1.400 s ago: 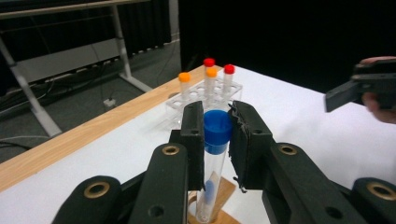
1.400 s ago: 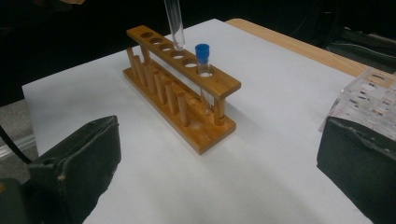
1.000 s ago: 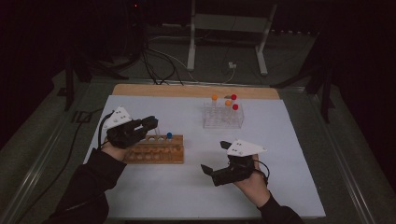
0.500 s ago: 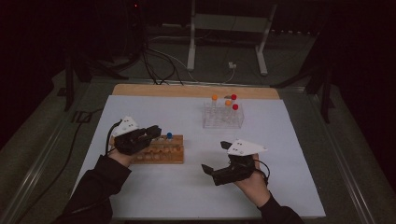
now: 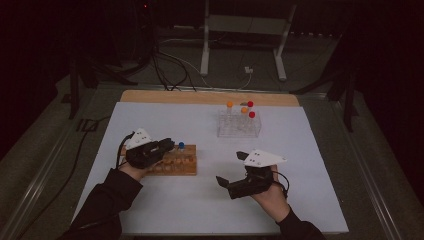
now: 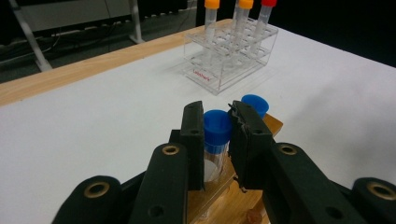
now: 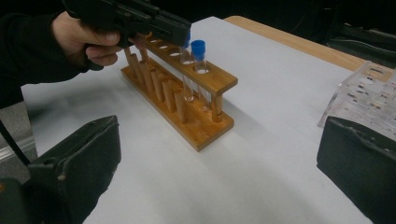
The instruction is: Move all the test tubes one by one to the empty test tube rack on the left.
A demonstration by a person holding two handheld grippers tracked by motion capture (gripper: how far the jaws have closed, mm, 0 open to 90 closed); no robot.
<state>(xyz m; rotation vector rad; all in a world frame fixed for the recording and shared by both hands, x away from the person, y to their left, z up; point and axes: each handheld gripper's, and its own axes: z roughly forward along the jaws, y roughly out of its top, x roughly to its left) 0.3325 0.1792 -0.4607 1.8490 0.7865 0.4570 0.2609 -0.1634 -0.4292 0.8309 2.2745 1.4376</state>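
- Gripping a blue-capped tube (image 6: pixel 216 140) just under its cap was the step judged to be in hand; the tube was clamped between the nearly closed jaws of the left gripper (image 6: pixel 215 122), pads pressed on both of its sides.
- The tube was seen standing in a hole of the wooden rack (image 7: pixel 180 98), next to a second blue-capped tube (image 7: pixel 198 65) at the rack's end; whether it was fully seated could not be told.
- The tube's long axis was held upright, cap pointing up, bottom down in the rack.
- The right gripper (image 5: pixel 239 170) was held apart over the white table cover (image 5: pixel 310 165), jaws spread wide, nothing between them.
- A clear rack (image 5: pixel 239 125) with orange- and red-capped tubes was seen farther back, well apart from the wooden one.
- The next move was judged to call either for a straight lift along the tube's axis, so the hole's rim is not caught, or for a gentle release if the tube was being set down; sideways pull could tip the wooden rack.
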